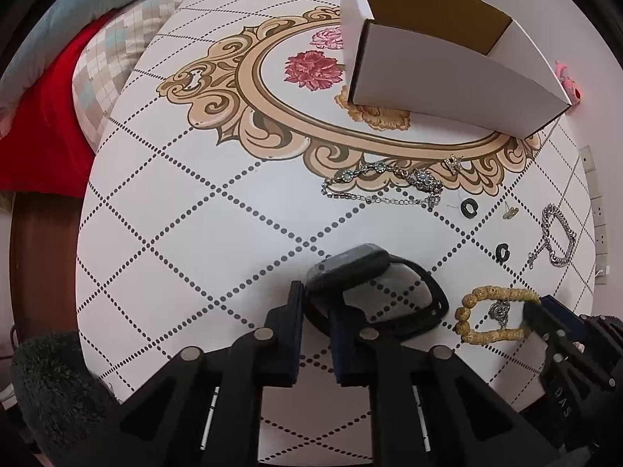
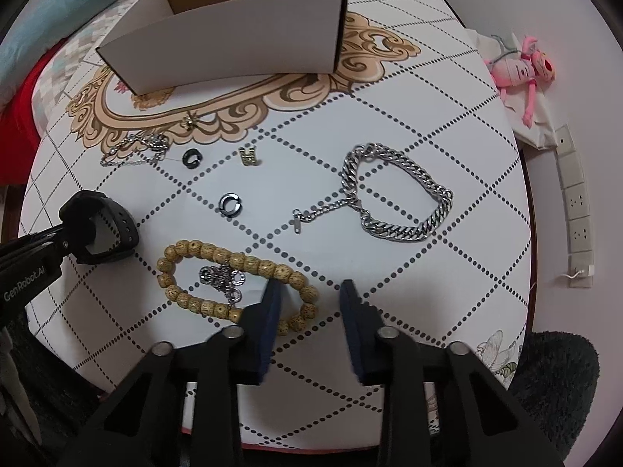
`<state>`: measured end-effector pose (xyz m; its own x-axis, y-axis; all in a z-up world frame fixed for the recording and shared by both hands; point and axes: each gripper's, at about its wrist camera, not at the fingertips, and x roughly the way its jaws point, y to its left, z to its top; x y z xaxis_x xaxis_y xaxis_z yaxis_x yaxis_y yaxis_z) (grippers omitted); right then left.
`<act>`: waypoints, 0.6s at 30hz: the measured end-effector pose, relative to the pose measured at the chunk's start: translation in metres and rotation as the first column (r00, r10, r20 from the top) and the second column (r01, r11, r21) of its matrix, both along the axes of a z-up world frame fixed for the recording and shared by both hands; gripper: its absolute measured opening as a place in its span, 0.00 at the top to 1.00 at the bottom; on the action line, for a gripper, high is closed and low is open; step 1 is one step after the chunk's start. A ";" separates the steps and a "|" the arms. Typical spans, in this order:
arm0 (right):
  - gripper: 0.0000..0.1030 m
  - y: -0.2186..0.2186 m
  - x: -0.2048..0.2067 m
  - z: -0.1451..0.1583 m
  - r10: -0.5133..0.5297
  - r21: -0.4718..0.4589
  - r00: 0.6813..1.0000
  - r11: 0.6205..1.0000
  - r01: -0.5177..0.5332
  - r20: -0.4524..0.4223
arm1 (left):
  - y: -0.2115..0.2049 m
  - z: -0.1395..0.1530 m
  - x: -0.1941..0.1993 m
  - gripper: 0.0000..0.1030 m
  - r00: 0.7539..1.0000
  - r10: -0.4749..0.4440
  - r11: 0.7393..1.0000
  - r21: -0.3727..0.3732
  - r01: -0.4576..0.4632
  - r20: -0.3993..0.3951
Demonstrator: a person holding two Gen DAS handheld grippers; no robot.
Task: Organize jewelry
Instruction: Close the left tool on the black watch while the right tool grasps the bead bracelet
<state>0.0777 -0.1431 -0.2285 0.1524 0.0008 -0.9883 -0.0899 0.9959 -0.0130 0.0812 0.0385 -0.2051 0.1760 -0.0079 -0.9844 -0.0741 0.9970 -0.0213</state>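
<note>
My left gripper [image 1: 317,303] is shut on the strap of a black watch [image 1: 350,268], seen from the right wrist too [image 2: 97,225]. My right gripper [image 2: 311,292] is open, its left finger resting over the end of a tan wooden bead bracelet [image 2: 218,257] with small silver rings [image 2: 224,276] inside its loop. A heavy silver chain bracelet [image 2: 397,194] lies beyond it. Two black ring-shaped ear cuffs [image 2: 229,203] [image 2: 191,157], a gold earring [image 2: 249,155] and a thin jewelled silver chain [image 1: 383,183] lie toward an open white cardboard box [image 1: 447,70].
The round table [image 1: 175,214] has a dotted diamond pattern and a floral medallion. A bed with red and checked covers [image 1: 58,97] lies beyond its left edge. A pink plush toy [image 2: 521,70] and wall sockets [image 2: 576,202] are at the right. Dark fuzzy stools [image 2: 557,381] stand near the table's front.
</note>
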 end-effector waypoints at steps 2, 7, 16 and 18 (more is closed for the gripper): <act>0.90 0.007 -0.003 -0.001 0.003 -0.006 1.000 1.000 -0.003 0.007 | 0.001 0.000 -0.001 0.92 1.000 0.001 1.000 -0.004 -0.001 0.001; 0.91 0.005 -0.005 0.011 -0.009 0.008 1.000 1.000 0.009 0.007 | -0.002 0.004 -0.005 0.93 1.000 0.000 1.000 -0.005 0.000 0.009; 0.91 -0.014 -0.002 0.048 -0.020 0.076 0.996 0.997 0.014 0.082 | -0.008 0.039 -0.018 0.93 0.997 -0.015 1.000 -0.017 0.017 0.078; 0.91 -0.016 0.001 0.064 -0.016 0.099 0.995 0.995 0.005 0.103 | -0.007 0.050 -0.019 0.93 0.995 -0.019 1.000 -0.021 0.021 0.100</act>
<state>0.0791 -0.1590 -0.1645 0.2540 0.0948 -0.9625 -0.0827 0.9937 0.0761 0.0618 0.0310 -0.1555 0.2728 -0.0337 -0.9615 -0.0506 0.9975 -0.0493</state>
